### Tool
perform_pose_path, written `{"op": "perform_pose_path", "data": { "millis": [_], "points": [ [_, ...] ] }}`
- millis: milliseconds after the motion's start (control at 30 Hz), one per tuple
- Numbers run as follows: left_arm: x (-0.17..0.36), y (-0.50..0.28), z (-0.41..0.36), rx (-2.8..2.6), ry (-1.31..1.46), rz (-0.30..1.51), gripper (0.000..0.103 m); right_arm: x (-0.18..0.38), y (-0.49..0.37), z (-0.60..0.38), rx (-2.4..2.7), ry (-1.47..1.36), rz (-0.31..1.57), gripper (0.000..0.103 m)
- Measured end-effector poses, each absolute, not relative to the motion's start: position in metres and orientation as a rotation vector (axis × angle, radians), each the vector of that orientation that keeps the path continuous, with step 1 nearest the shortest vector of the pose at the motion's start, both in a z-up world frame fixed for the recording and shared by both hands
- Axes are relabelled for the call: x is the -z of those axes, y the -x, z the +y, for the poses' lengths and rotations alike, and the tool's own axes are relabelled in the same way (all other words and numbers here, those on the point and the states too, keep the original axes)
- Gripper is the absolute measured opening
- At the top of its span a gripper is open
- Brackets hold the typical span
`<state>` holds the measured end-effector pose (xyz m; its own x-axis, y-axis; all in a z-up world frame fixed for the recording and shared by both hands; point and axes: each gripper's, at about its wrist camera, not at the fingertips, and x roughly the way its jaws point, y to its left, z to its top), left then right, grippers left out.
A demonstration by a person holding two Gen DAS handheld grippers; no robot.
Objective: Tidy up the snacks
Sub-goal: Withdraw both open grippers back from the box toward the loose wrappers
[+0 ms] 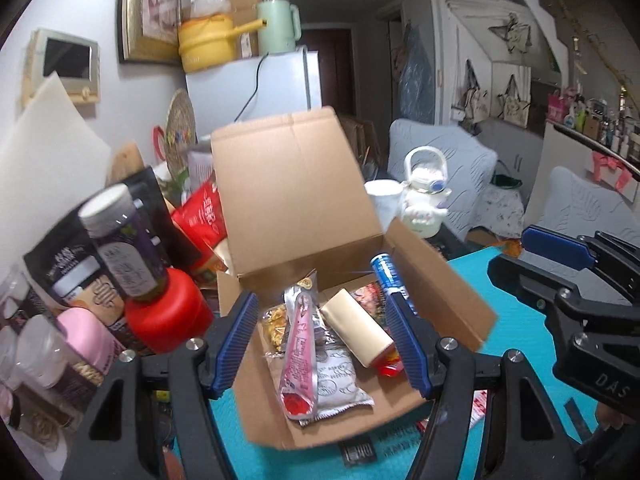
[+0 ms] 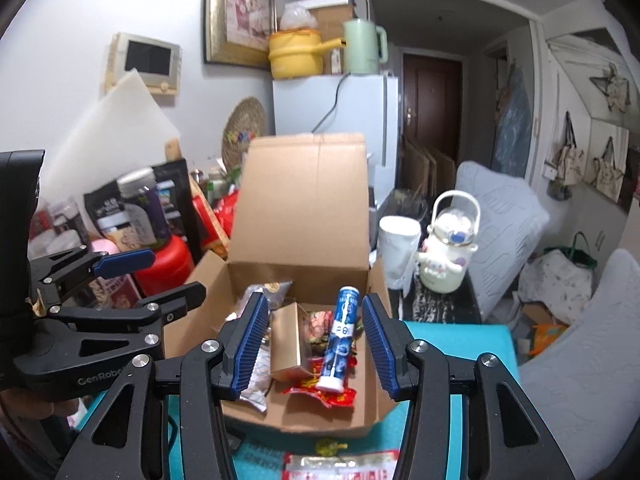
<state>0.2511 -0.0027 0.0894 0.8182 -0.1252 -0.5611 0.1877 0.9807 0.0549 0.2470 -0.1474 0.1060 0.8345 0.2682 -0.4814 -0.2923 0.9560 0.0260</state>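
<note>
A cardboard box [image 1: 304, 208] stands open on the turquoise worktop [image 1: 516, 320], its lid flap raised at the back. Inside it lie several snacks: a pink packet [image 1: 298, 356] on top of a silver packet [image 1: 340, 384], a beige roll [image 1: 358, 328] beside them, a blue tube [image 2: 340, 340] leaning towards the right wall, and a red wrapper [image 2: 320, 394] under the tube. One more packet [image 2: 340, 466] lies on the worktop in front of the box.

The left claw [image 1: 324, 344] hangs above the box with its pads spread; nothing is between them. The right claw [image 2: 316, 348] hangs over the box too, its pads apart and empty. Each claw shows at the edge of the other's view.

Left of the box, a red jar [image 1: 168, 316] with a dark bottle [image 1: 120, 240] on top stands among bags. A white kettle [image 2: 448, 248] stands to the right.
</note>
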Motion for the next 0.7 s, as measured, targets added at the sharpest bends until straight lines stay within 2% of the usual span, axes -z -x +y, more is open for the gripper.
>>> {"op": "perform_pose_path", "data": {
  "millis": [200, 300, 333, 400, 533, 700],
  "points": [
    [-0.111, -0.202, -0.005, 0.202, -0.11, 0.539, 0.066, -0.127, -0.199, -0.15, -0.284, 0.054, 0.442, 0.049],
    [-0.117, -0.182, -0.007, 0.218, -0.117, 0.517, 0.066, -0.131, -0.177, -0.153, -0.277, 0.049, 0.425, 0.054],
    [-0.119, -0.175, -0.008, 0.225, -0.12, 0.514, 0.067, -0.132, -0.17, -0.154, -0.273, 0.048, 0.42, 0.054],
    [-0.121, -0.161, -0.01, 0.243, -0.126, 0.506, 0.076, -0.133, -0.155, -0.157, -0.261, 0.045, 0.412, 0.054],
    [-0.121, -0.138, -0.013, 0.261, -0.137, 0.491, 0.078, -0.132, -0.133, -0.159, -0.244, 0.04, 0.408, 0.06],
    [-0.115, -0.116, -0.017, 0.301, -0.135, 0.508, 0.078, -0.126, -0.111, -0.163, -0.224, 0.032, 0.416, 0.061]
  ]
}}
